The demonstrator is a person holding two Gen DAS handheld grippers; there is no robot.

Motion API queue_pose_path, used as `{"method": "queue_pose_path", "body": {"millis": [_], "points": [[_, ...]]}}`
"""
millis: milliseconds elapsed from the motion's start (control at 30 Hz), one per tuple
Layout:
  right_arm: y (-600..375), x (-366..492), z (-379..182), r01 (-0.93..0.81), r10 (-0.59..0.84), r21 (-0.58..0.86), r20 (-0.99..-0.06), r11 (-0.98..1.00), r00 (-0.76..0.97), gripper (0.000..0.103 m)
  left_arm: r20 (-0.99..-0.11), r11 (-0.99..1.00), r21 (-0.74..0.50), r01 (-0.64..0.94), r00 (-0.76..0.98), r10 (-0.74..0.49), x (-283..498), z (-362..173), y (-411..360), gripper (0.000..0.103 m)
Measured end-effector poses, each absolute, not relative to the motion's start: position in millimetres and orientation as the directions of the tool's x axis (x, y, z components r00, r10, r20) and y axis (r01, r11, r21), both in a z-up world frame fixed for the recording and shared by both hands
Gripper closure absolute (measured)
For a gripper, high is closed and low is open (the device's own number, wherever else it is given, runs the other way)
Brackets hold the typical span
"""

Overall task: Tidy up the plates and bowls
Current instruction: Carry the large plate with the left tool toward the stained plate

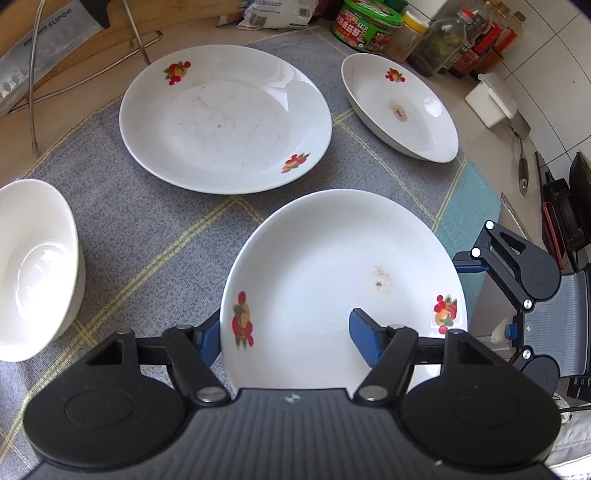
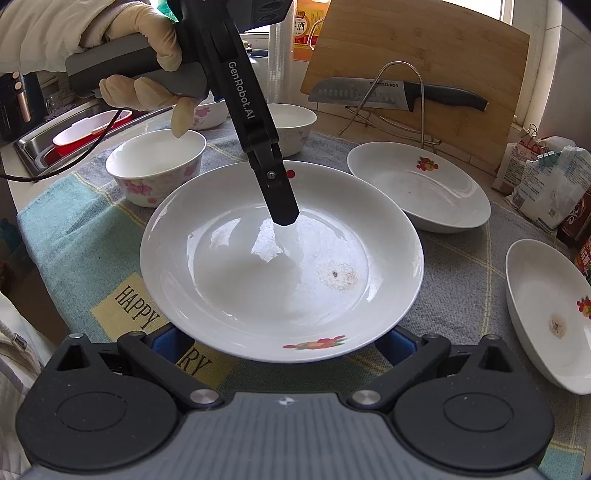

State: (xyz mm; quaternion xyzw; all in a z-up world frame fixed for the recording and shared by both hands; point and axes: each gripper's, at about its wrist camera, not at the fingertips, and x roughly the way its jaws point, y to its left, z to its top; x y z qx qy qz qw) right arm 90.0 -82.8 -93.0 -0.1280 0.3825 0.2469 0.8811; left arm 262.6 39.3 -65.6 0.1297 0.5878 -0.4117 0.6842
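A white plate with fruit prints lies closest to me on the grey checked cloth. My left gripper straddles its rim, one blue pad inside the dish and the other outside, shut on it. My right gripper stands open at the opposite rim, its pads partly hidden under the edge. A larger plate and a third, stained plate rest farther off. A white bowl sits at the left, and a flowered bowl stands near a gloved hand.
Two more bowls stand behind the plate. A knife rests on a wire rack before a cutting board. Jars and bottles line the back, beside a white box. A sink holds a red bowl.
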Motion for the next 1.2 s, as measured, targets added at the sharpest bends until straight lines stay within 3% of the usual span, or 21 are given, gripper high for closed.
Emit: {"method": "queue_pose_path", "body": {"millis": [1200], "points": [[-175.3, 103.4, -70.9, -0.555, 0.341, -0.068, -0.724, 0.829, 0.599, 0.000, -0.908, 0.639, -0.279, 0.717, 0.019, -0.418, 271.8, -40.3, -58.0, 0.034]]}}
